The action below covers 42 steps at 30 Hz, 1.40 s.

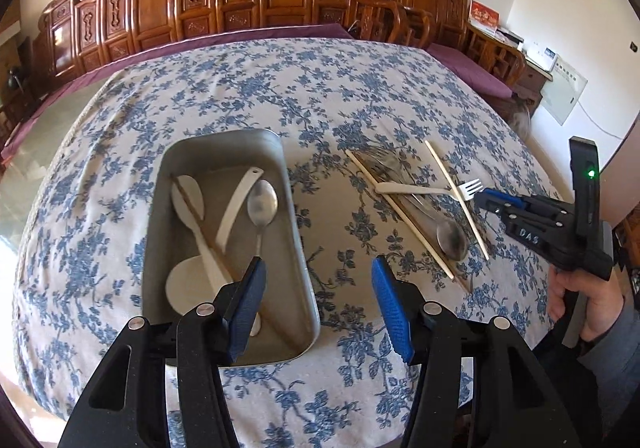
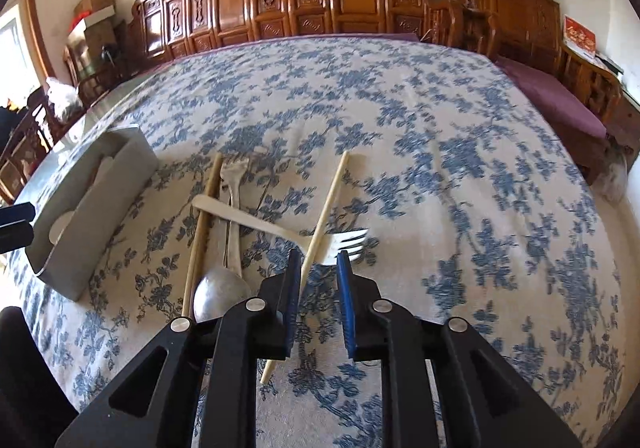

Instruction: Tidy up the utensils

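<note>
Left gripper [image 1: 318, 290] hung over the near right wall of the metal tray [image 1: 294, 215], jaws apart, nothing between them. Tray held white spoons [image 1: 192, 215], a steel spoon [image 1: 262, 203] and a chopstick. Right of the tray, on the floral cloth [image 1: 320, 95], lay the loose pile: white fork [image 2: 280, 234], two chopsticks [image 2: 324, 215], metal spoon [image 2: 220, 294]. Right gripper [image 2: 318, 254] sat just above the fork's neck and the crossing chopstick, jaws slightly apart, not clamped. Bare cloth stretched beyond and right of the pile; table edge well off.
</note>
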### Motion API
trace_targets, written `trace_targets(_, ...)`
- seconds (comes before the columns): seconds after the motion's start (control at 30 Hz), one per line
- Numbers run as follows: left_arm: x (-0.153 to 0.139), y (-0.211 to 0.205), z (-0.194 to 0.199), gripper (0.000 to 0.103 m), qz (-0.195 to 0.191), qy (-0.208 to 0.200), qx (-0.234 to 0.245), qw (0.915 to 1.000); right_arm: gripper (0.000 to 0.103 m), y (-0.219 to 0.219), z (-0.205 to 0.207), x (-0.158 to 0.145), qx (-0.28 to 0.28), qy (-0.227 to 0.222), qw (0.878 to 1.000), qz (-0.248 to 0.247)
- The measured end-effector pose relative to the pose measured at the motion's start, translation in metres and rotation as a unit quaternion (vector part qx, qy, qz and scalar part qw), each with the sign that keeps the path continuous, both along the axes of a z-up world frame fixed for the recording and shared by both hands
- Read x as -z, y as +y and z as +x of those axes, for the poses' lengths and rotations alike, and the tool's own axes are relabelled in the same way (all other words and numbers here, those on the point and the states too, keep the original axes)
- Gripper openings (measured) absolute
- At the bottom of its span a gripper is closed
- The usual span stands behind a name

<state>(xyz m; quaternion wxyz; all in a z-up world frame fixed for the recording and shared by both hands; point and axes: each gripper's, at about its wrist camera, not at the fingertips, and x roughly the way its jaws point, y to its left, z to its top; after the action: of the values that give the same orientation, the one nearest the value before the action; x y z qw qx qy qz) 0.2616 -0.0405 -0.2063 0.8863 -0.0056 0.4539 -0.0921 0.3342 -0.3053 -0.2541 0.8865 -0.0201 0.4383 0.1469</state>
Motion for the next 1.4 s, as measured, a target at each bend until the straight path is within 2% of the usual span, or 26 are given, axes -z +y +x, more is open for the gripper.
trace_targets(0.1,0.005,-0.005,0.002,0.052,0.000,0.004,0.000,1.0000,0.020,0.011,0.001,0.005,-0.013,0.007,1.000,-0.014)
trace_targets(0.3,0.012,-0.015,0.003,0.052,0.004,0.011,0.004,0.9999,0.019,0.015,0.006,0.015,-0.002,0.030,0.999,-0.028)
trace_targets(0.43,0.016,-0.021,0.005,0.052,0.006,0.015,0.006,0.9998,0.006,0.010,0.007,0.015,0.007,0.037,0.999,-0.026)
trace_targets(0.53,0.018,-0.027,0.008,0.052,0.008,0.017,0.009,0.9998,0.006,0.000,0.008,0.013,0.017,0.047,0.999,-0.006)
trace_targets(0.73,0.020,-0.045,0.014,0.052,0.008,0.020,0.019,0.9996,0.006,-0.020,0.001,-0.011,0.030,0.013,0.999,0.030)
trace_targets(0.93,0.024,-0.061,0.024,0.052,0.006,0.028,0.022,0.9994,0.006,-0.043,0.004,-0.018,0.058,-0.006,0.998,0.021)
trace_targets(1.17,0.035,-0.083,0.043,0.052,0.000,0.040,0.019,0.9990,0.006,-0.050,0.007,-0.019,0.067,-0.009,0.997,0.027)
trace_targets(1.4,0.062,-0.107,0.064,0.052,0.032,0.056,0.006,0.9979,0.006,-0.045,0.008,-0.021,0.060,-0.011,0.997,0.042)
